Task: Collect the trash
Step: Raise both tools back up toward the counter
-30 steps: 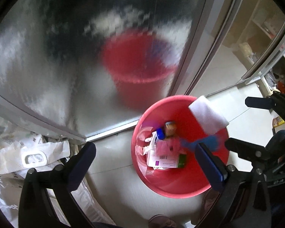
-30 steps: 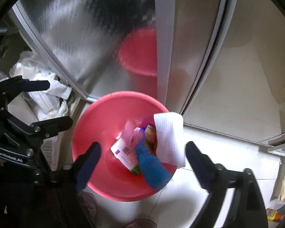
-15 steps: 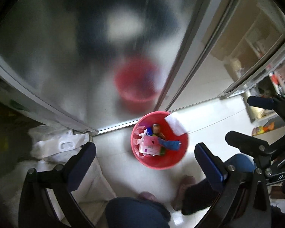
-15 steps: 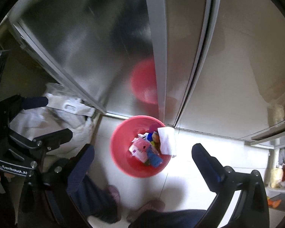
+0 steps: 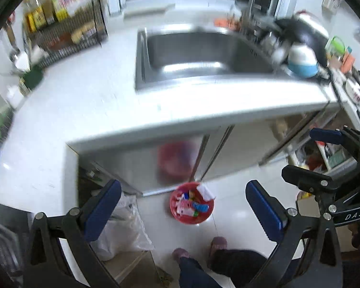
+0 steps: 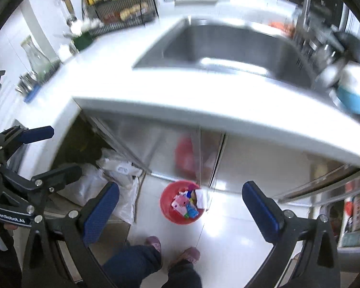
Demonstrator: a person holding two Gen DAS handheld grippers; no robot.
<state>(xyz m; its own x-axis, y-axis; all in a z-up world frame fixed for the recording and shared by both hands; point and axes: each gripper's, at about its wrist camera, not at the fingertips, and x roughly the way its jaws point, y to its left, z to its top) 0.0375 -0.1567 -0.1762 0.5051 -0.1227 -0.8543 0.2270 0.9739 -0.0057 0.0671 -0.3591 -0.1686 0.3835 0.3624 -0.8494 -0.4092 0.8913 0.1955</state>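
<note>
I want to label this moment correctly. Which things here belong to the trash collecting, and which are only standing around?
Belong to the job:
- red basin on the floor, with trash in it
- white paper on its rim
- left tool and right tool, both open and empty

Only standing around:
- sink
- wire rack with bottles
- blue and white pot
- white plastic bag

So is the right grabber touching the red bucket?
Apart. In the right wrist view the right gripper hangs open high above the red bucket, which sits small on the floor far below, trash inside, nothing between the pads.
</note>
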